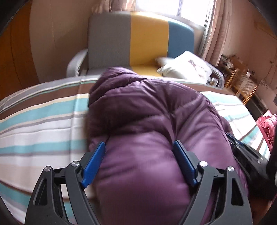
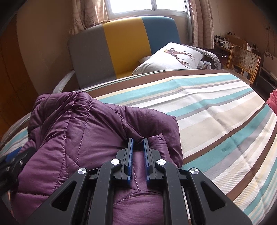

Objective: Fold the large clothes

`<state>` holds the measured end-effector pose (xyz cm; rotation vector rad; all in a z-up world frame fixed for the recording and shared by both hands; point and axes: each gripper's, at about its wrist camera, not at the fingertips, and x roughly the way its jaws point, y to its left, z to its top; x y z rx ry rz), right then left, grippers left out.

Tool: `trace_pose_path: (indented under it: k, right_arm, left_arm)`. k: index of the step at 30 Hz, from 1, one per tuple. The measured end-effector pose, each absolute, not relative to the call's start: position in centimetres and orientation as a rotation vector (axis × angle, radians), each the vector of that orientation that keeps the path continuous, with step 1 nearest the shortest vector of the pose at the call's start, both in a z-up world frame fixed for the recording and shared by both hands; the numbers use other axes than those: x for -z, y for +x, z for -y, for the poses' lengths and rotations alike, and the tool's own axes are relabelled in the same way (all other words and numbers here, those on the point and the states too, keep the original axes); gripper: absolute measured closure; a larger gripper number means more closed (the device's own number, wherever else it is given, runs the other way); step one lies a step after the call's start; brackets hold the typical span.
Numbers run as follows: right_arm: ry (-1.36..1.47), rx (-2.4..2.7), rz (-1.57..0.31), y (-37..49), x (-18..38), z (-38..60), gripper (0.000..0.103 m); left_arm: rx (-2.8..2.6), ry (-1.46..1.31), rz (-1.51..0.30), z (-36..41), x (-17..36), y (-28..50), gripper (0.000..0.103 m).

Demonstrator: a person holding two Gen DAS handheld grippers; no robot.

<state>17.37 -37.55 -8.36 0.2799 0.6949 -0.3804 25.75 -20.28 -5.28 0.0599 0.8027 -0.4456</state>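
The right tongs (image 2: pixel 138 147) are pinched nearly shut on a ridge of the purple quilted jacket (image 2: pixel 83 131), a fold of its shiny cloth gathered between the two blue pads (image 2: pixel 130 155) and bunched up just past their tips. The left tongs (image 1: pixel 139 155) stand wide apart over the same jacket (image 1: pixel 147 110); a puffy bulge of the garment swells up between the blue pads (image 1: pixel 94 161), which sit at either side of it, though the picture is blurred and I cannot tell whether they press on the cloth or merely flank it. The jacket lies heaped on the bed, directly under and ahead of both tongs, its far end reaching towards the bed's edge. Around it spreads the striped bedsheet (image 2: pixel 216 110), in bands of teal, white, beige and brown, bare to the right of the right tongs and to the left of the left ones. Beyond the bed, straight ahead of the tongs, stands a sofa (image 2: pixel 121 48) with grey, yellow and blue panels, a white cushion (image 2: pixel 171 57) with a deer print resting on its seat. Behind the sofa is a bright window (image 2: pixel 148 5) with curtains, and far off to the right a cane chair (image 2: pixel 242 58).
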Motion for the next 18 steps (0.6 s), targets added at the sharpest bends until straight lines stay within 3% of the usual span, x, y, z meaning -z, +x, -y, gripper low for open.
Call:
trace_pose_path:
  k: [9,18]
  right_arm:
    - [0.244,0.339,-0.632,12.6,5.6,36.2,0.091]
    - [0.266,0.341,-0.666,13.0,8.2,36.7,0.091]
  left_arm:
    - [0.511,0.009,-0.736,16.6,4.5,20.2,0.016]
    - [0.537,0.08,-0.758,17.8,6.9,20.9,0.014]
